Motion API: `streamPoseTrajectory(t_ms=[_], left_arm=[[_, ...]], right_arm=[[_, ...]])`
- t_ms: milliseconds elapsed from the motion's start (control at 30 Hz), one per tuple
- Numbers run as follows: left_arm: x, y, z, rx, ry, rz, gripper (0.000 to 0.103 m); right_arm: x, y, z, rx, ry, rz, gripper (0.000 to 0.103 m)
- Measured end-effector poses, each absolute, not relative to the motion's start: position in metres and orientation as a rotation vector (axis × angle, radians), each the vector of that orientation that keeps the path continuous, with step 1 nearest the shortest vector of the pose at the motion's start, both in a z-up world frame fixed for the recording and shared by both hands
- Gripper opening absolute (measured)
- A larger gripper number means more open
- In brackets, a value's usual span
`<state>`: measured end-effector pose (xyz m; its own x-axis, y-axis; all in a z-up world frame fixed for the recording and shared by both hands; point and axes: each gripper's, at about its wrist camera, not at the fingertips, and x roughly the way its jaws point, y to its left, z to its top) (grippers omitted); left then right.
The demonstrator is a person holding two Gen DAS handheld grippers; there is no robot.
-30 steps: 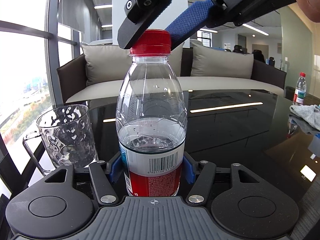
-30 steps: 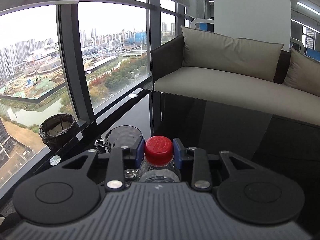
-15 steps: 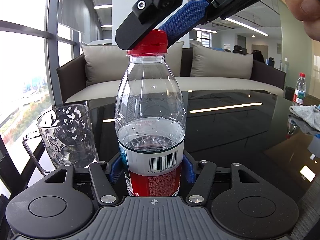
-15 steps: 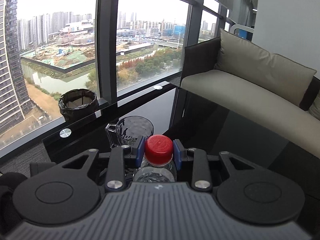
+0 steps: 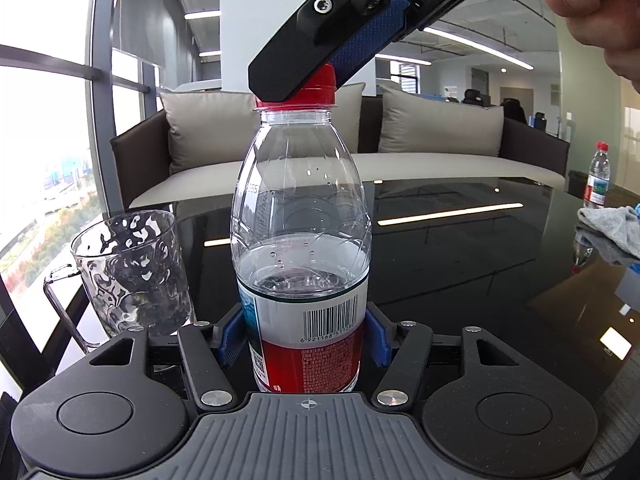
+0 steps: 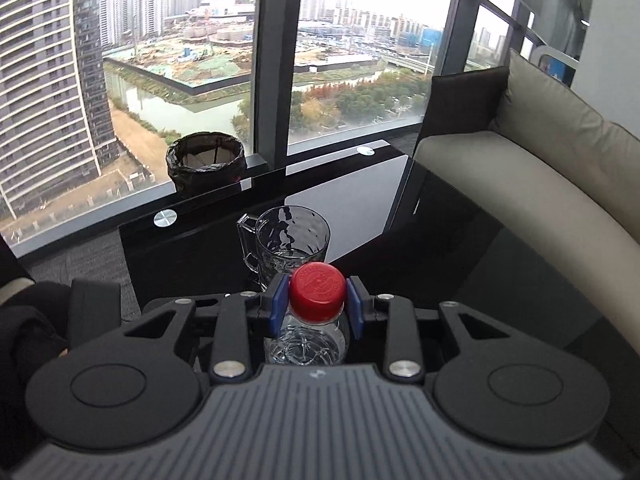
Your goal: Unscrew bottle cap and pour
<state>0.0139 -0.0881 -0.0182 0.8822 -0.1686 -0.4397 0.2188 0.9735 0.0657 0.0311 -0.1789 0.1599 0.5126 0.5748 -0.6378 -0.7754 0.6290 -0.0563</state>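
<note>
Right gripper (image 6: pixel 316 307) further rotated on cap (image 6: pixel 317 291)

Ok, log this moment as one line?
phase: uncapping | left hand-held gripper: shut on bottle | right hand-held gripper: shut on cap | mug: left of bottle

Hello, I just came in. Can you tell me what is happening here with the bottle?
A person is working with a handheld tool in each hand. The left tool grips the lower body of a water bottle standing upright on the black glass table. The right tool is closed on its red cap, which is on the neck, so nothing is poured yet. The bottle is about half full. A glass mug waits beside it.
</note>
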Motion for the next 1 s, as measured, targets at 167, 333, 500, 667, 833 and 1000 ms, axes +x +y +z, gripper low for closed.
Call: streamPoseTrajectory(t_ms=[167, 333, 500, 667, 833, 1000], left_arm=[[0.014, -0.089, -0.018, 0.115, 0.448, -0.202, 0.056], [0.014, -0.087, -0.018, 0.110, 0.450, -0.202, 0.056], [0.012, -0.087, -0.018, 0.112, 0.449, -0.204, 0.056], [0.011, -0.085, -0.019, 0.110, 0.446, -0.205, 0.056], [0.009, -0.084, -0.020, 0.108, 0.438, -0.206, 0.056], [0.008, -0.088, -0.023, 0.142, 0.424, -0.206, 0.056]], right_arm=[[0.021, -0.171, 0.156, -0.351, 0.603, 0.768, 0.033], [0.026, -0.177, 0.153, -0.292, 0.588, 0.798, 0.033], [0.024, -0.186, 0.147, -0.274, 0.541, 0.839, 0.033], [0.019, -0.200, 0.138, -0.314, 0.415, 0.928, 0.033], [0.026, -0.220, 0.129, -0.323, 0.311, 1.049, 0.033], [0.039, -0.241, 0.124, -0.317, 0.242, 1.163, 0.033]])
